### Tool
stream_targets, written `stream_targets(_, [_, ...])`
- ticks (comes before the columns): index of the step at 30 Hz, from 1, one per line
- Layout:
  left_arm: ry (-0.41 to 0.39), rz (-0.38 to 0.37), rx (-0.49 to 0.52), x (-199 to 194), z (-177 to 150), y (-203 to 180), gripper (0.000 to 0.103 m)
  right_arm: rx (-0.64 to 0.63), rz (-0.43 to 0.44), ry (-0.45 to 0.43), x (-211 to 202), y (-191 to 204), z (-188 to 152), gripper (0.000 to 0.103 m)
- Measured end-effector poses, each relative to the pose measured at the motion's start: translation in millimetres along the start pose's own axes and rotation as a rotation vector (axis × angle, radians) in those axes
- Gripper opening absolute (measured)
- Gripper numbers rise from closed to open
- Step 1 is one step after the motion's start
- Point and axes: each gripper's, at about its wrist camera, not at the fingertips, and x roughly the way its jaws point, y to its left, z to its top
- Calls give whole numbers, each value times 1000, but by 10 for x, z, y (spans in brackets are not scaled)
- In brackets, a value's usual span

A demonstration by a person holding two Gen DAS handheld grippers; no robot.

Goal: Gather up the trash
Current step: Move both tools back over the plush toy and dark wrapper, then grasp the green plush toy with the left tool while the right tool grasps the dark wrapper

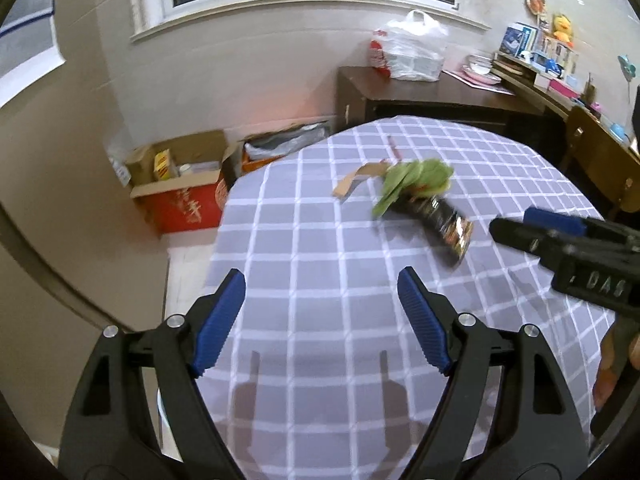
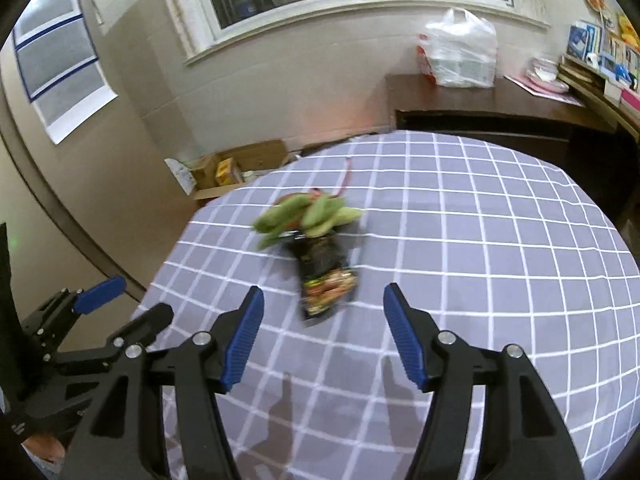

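1. The left gripper (image 1: pixel 322 312) stands with its jaws spread wide and nothing between them, only the checked tablecloth (image 1: pixel 320 248) below.
2. The right gripper (image 2: pixel 324 334) is likewise spread apart and empty, its blue pads (image 2: pixel 244 340) clear of everything.
3. The trash lies on the table in one blurred heap: a dark snack wrapper (image 2: pixel 326 280) just ahead of the right jaws, in line with the gap between them but not inside it.
4. Green leaves (image 2: pixel 308 214) lie at the wrapper's far end, touching it.
5. From the left jaws, the wrapper (image 1: pixel 436 220) is ahead and off to the right, well apart; a brown paper strip (image 1: pixel 360 178) lies beyond, just beside the leaves (image 1: pixel 412 178).
6. A thin pink strip (image 2: pixel 347 174) lies farther on.
7. Nothing stands between either pair of jaws and the heap.
8. Count: one wrapper, one paper strip, one pink strip, one cluster of leaves; single leaves are too blurred to count.
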Motion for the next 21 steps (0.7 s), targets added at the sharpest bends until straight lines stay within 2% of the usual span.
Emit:
stream_targets(5, [11,33,7,200,151,-67,78,-34,11,66,342,-48,103,64])
stream_targets(12, [30,61,-25,327,219,-4,78,-121,30,136,772,103,233,63])
stream_targets(13, [31,57,-22,338,230,-21,78,-136,27,149,808,95,217,51])
stream_targets(14, [34,50,-13,358,245,-62,78,-161,4,141,797,93,200,35])
stream_targets(15, [35,47,-5,373,262,-106,78,-180,-6,132,775,91,182,34])
stream_targets(17, [32,32,17,402,294,-216,78,-176,15,147,712,10,166,25])
stream_targets(21, [25,-28,46,468,368,-451,78,-170,-5,145,489,-242,135,21])
